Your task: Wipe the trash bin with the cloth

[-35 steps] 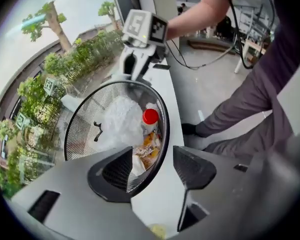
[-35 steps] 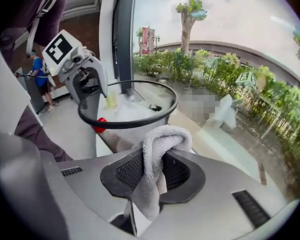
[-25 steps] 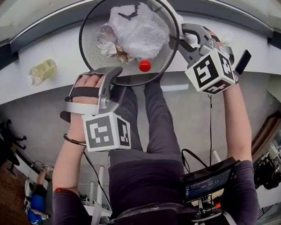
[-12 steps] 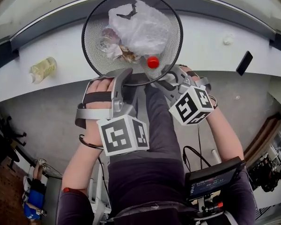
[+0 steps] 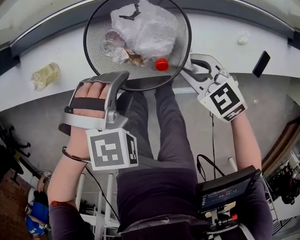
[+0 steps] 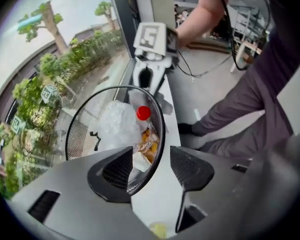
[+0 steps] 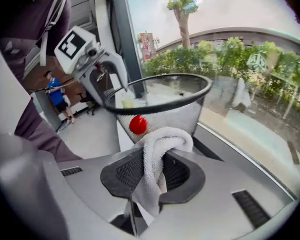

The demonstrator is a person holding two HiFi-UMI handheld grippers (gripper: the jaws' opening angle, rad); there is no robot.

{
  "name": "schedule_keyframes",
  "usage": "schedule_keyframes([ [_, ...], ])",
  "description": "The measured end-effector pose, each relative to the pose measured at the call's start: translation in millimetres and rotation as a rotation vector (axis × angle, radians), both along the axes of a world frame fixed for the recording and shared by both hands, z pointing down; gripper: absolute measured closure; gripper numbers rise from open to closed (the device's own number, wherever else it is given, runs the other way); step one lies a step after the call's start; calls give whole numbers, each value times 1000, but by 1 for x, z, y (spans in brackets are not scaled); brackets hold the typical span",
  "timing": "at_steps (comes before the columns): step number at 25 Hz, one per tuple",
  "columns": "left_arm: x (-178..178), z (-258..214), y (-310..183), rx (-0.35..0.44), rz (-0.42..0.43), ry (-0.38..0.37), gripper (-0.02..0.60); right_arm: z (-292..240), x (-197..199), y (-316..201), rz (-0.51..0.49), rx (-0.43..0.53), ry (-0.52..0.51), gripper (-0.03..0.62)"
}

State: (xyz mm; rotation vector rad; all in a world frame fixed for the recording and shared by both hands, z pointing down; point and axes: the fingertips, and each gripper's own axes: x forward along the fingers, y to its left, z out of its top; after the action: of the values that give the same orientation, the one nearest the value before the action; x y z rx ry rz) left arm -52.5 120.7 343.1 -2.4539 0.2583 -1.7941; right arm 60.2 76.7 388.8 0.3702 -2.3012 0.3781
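Observation:
The black mesh trash bin [image 5: 96, 43] stands on the white ledge, holding a crumpled clear plastic bag [image 5: 146, 28], a red cap [image 5: 162, 64] and scraps. My left gripper [image 5: 124, 80] is at the bin's front rim [image 6: 162, 118]. Its jaws are opening, with the rim between them: one pad inside the mesh, the other standing off outside. My right gripper [image 5: 190, 68] is at the bin's right side, shut on a folded white cloth [image 7: 157, 149] that sticks out towards the mesh wall [image 7: 190, 115].
A small bottle of yellowish liquid [image 5: 45, 76] lies on the ledge [image 5: 70, 51] to the left of the bin. A black phone [image 5: 261, 64] and a small white scrap [image 5: 243, 38] lie to the right. The person's legs are below the bin, and a screen [image 5: 225, 193] is at the lower right.
The right gripper with the cloth swung from the bin's right side down to its front rim and back out to the right. The left gripper shifted left along the front rim.

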Motion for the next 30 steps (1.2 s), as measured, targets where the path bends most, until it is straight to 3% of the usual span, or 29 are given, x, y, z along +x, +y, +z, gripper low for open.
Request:
schedule_keyframes([
  [2,-4,8,1,1,58,-28,368,-15,10,-31,58,48,3,505],
  [5,-4,15,-1,19,66,-41,376,-29,13,-67,54,172,60,505],
  [8,0,15,-4,2,24,-19,469,-35,8,-84,57,204,61,505],
  [12,4,16,-2,-71,-86,-15,468,-27,0,-58,45,113,-14,505],
  [17,15,16,-3,-96,-189,-1,469,-18,-10,-14,95,-57,-150,505],
  [21,33,11,-5,-124,-243,43,485,-15,-32,24,74,-162,-223,505],
  [26,42,9,-5,-102,-212,63,485,-14,-64,55,35,-228,-268,505],
  [30,28,-9,-7,-91,-122,88,385,-21,-46,38,90,-197,-276,505],
])
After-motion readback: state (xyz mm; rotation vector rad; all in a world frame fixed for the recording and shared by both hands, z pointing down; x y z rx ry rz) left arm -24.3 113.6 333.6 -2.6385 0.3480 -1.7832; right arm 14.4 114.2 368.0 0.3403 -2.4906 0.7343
